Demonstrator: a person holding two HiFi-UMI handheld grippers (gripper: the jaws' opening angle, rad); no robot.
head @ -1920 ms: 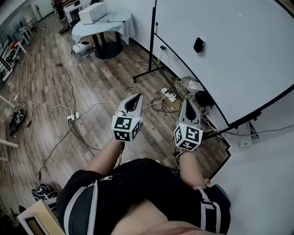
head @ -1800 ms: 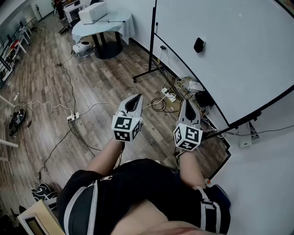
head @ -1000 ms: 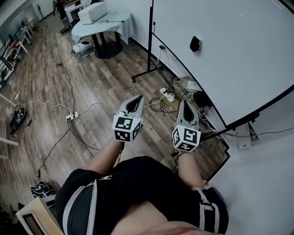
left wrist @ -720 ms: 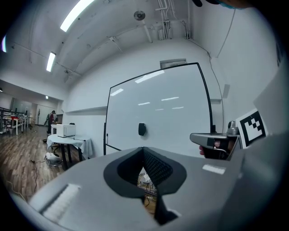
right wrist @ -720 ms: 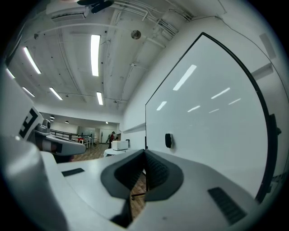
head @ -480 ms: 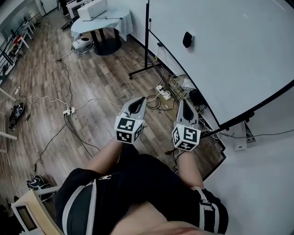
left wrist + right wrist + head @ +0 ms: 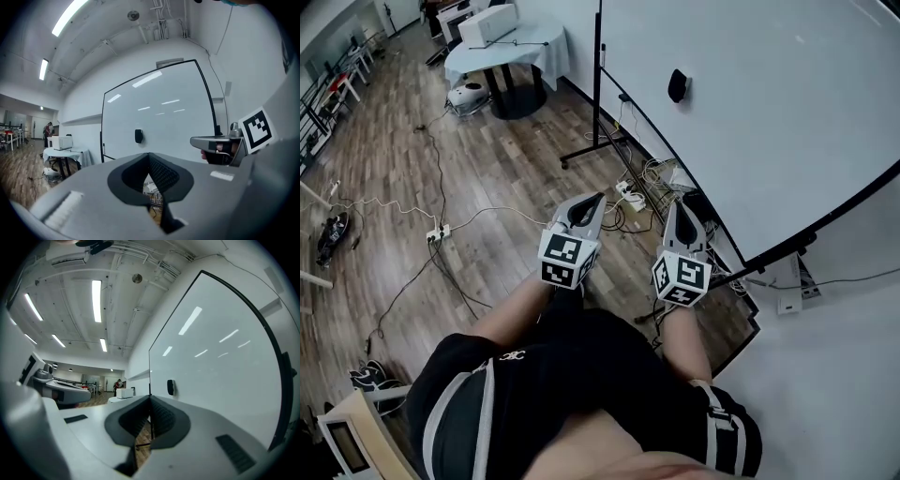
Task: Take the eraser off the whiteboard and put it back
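Note:
A black eraser (image 7: 678, 85) clings to the large whiteboard (image 7: 787, 112) at the right, well ahead of both grippers. It also shows as a small dark block, the eraser (image 7: 138, 136), in the left gripper view and the eraser (image 7: 171, 387) in the right gripper view. My left gripper (image 7: 597, 199) is shut and empty, held level in front of the person. My right gripper (image 7: 680, 204) is beside it, nearer the board, jaws together with nothing in them. Both point toward the far end of the room.
Cables and power strips (image 7: 630, 195) lie on the wood floor by the whiteboard's stand leg (image 7: 596, 150). A round table with a white cloth (image 7: 500, 49) stands at the far end. More cords (image 7: 436, 233) trail across the floor on the left.
The person has stepped forward along the board; both grippers moved ahead with them, and the eraser now sits closer and lower-left in the head view.

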